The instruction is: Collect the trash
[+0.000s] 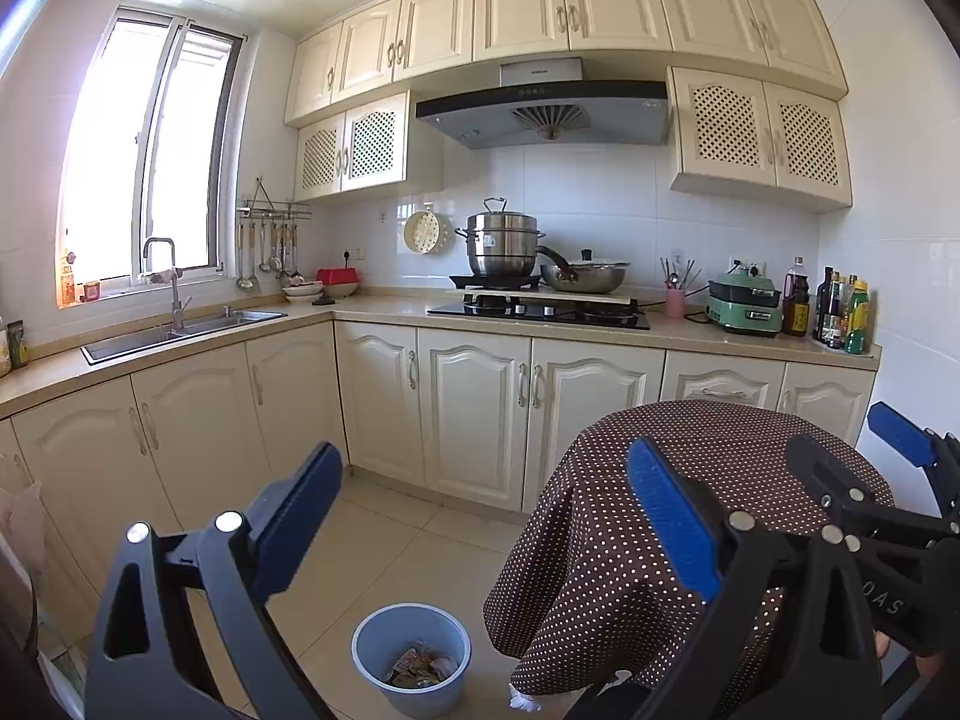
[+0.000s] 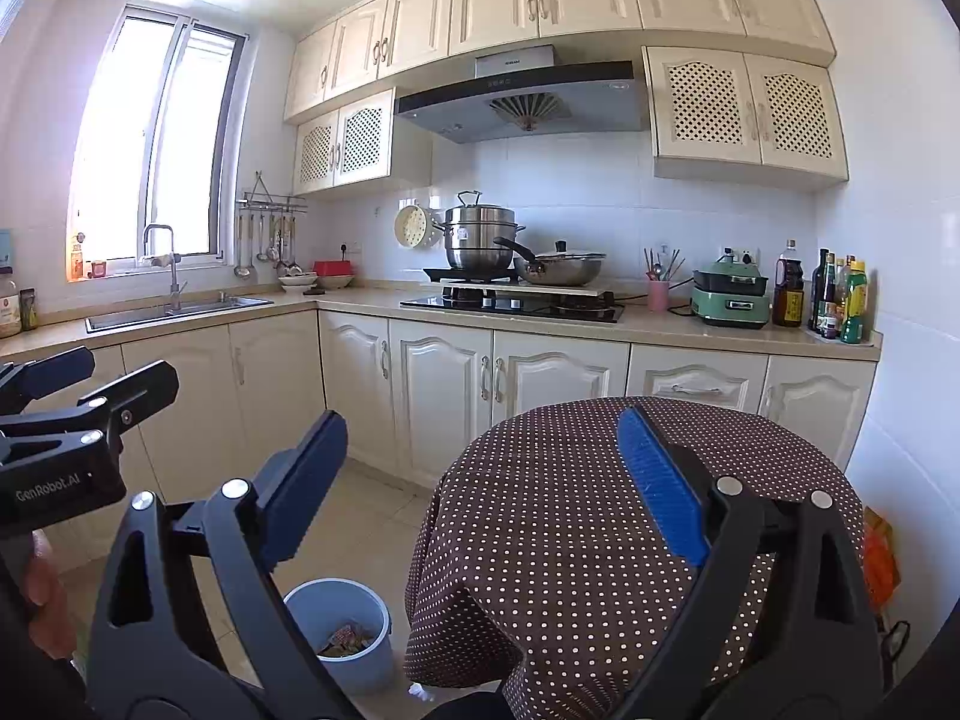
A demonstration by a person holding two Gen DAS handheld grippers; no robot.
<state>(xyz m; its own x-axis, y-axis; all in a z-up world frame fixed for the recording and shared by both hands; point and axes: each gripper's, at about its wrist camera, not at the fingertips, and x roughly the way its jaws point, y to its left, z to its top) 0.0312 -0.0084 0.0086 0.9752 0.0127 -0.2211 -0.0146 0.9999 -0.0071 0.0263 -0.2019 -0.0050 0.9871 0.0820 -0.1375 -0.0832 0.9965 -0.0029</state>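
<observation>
A pale blue bin (image 1: 411,660) stands on the floor beside a round table, with crumpled wrappers (image 1: 420,669) lying in it; it also shows in the right wrist view (image 2: 339,633). My left gripper (image 1: 480,510) is open and empty, held above the floor left of the table. My right gripper (image 2: 480,480) is open and empty, over the table's near left edge. The right gripper shows at the far right of the left wrist view (image 1: 852,456). The left gripper shows at the left edge of the right wrist view (image 2: 90,384).
The round table has a brown polka-dot cloth (image 2: 570,510). Cream cabinets run along the counter (image 1: 384,309), with a sink (image 1: 180,333), a hob with pots (image 1: 540,306), a green cooker (image 1: 744,306) and bottles (image 1: 840,312). A white scrap (image 1: 525,702) lies by the table's foot.
</observation>
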